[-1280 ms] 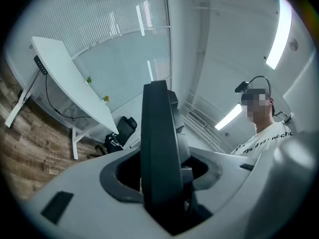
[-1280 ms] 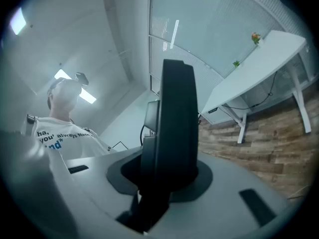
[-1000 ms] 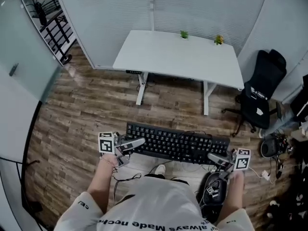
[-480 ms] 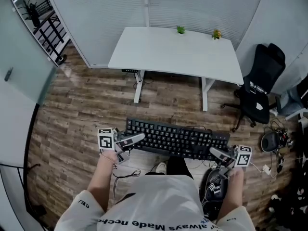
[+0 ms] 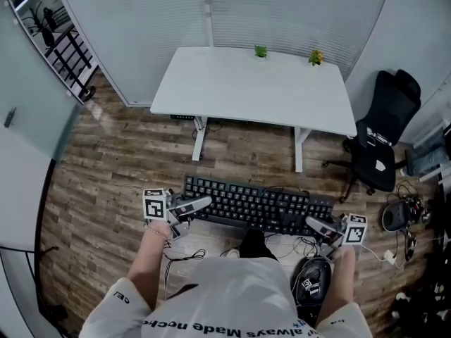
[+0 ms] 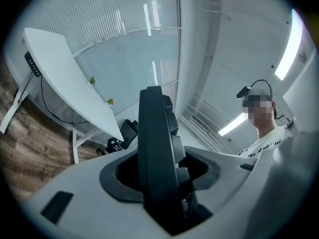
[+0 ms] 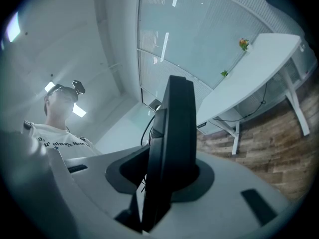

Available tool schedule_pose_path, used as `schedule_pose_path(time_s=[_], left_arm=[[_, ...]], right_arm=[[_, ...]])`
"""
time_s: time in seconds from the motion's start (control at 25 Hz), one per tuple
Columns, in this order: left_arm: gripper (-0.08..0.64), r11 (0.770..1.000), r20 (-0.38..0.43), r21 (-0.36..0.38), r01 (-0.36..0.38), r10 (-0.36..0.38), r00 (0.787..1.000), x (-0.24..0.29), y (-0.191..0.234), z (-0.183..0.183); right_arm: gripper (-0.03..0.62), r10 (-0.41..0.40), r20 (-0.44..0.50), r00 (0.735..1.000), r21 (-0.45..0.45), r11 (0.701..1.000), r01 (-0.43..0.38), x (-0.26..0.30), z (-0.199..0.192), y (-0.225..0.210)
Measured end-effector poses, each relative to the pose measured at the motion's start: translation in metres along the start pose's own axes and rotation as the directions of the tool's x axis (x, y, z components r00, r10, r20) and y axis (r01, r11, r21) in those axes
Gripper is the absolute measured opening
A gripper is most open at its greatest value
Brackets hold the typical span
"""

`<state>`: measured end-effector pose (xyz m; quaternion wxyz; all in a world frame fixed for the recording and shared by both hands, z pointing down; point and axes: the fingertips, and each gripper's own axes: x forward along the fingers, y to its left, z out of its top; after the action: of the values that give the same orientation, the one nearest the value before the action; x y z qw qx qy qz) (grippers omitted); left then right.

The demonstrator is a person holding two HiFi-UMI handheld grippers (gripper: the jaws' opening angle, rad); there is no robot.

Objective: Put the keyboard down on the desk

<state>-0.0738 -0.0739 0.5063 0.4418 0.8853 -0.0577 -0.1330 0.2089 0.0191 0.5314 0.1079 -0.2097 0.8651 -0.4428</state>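
A black keyboard is held level in the air in front of the person, over the wooden floor. My left gripper is shut on its left end and my right gripper is shut on its right end. In the left gripper view the keyboard stands edge-on between the jaws; in the right gripper view the keyboard does the same. The white desk stands ahead, its top bare but for two small plants.
A black office chair stands right of the desk. Cables and dark gear lie on the floor by the person's feet. A glass partition and a black rack are at the far left. A ribbed wall runs behind the desk.
The view has shifted so the desk sits slightly lower and closer in frame. The keyboard and both grippers keep the same hold and place relative to the person.
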Motion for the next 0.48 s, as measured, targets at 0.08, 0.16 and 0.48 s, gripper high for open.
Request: schedule_pose_path(time_s=[0.08,0.16,0.48], left_arm=[[0.238,1.0,-0.004,-0.015,-0.01,0.009,1.0,-0.003,-0.003,-0.005],[0.238,0.999,-0.012,-0.036,-0.025,0.025,1.0,-0.008,-0.008,-0.013],[0.238,0.999,-0.011,-0.034,-0.035,0.035,0.999,-0.009,-0.006,-0.01]], right_arm=[[0.133,-0.006,0.0,1.0,0.017,1.0,0.006,-0.002,-0.007,0.002],[0.133,-0.008,-0.003,1.0,0.046,0.999,0.008,-0.004,-0.019,0.006],[0.133,0.001,-0.005,1.0,0.055,0.998,-0.001,-0.001,-0.016,0.003]])
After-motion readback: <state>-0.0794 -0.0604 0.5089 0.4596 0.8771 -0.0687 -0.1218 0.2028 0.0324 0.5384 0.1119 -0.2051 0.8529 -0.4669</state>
